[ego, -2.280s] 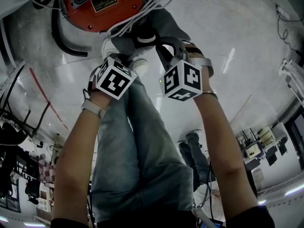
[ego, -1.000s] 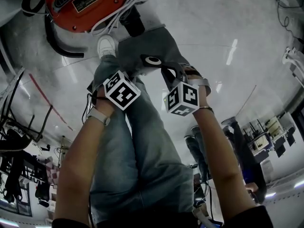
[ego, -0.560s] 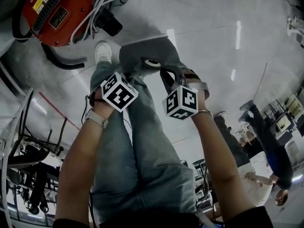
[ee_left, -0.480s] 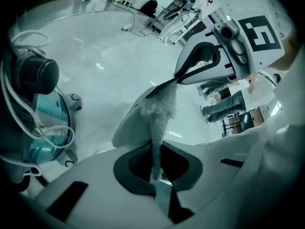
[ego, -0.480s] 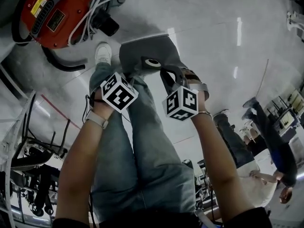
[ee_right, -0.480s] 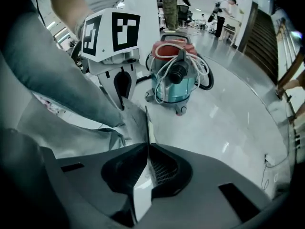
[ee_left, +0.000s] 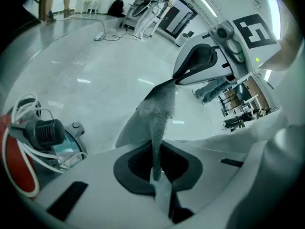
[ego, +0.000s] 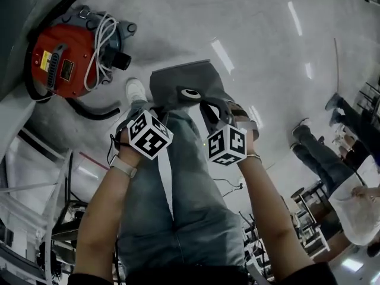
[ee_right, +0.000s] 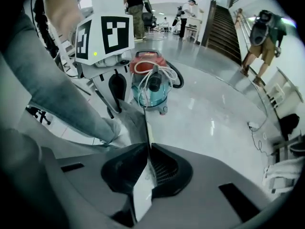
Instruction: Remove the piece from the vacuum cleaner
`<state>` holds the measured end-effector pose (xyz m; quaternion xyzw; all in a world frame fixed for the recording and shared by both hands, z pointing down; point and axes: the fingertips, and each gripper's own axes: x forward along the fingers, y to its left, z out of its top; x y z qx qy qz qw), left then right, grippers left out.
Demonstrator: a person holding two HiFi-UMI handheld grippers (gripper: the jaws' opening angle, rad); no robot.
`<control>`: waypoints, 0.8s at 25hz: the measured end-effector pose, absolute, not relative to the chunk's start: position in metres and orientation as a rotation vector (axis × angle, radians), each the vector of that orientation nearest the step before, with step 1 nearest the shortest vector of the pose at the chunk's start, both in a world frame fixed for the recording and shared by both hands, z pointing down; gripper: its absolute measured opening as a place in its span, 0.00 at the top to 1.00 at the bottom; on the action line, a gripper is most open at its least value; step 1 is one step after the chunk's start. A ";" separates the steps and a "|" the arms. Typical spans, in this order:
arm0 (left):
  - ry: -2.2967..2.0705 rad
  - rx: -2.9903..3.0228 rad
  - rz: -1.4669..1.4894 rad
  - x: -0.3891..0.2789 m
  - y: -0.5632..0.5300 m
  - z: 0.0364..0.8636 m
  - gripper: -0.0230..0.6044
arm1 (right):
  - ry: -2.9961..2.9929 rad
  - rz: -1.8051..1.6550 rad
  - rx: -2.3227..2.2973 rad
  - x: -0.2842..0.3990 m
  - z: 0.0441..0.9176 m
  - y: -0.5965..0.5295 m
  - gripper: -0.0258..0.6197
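Gleaming grey floor (ego: 261, 22), red vacuum cleaner (ego: 59, 61)

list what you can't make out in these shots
- Label on the red vacuum cleaner: too small to read, head view.
- Vacuum cleaner in the left gripper view: cut off by the left edge.
- Where the left hand-held gripper and right hand-held gripper pinch the grey dust bag: hidden behind their marker cubes, head view.

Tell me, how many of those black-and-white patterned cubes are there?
2. One cube sits on the left gripper, the other on the right gripper, both just below the grey bag in the head view. None seems hidden.
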<state>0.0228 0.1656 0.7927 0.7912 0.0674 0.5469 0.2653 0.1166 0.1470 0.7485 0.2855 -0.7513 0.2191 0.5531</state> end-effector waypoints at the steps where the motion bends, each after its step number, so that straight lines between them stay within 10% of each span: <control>1: 0.201 2.158 1.489 0.023 0.164 0.785 0.91 | -1.773 0.536 0.719 0.118 0.740 0.149 0.88; 20: 0.458 2.504 1.587 0.058 0.154 0.574 0.91 | -1.663 0.683 1.288 0.145 0.526 0.185 0.88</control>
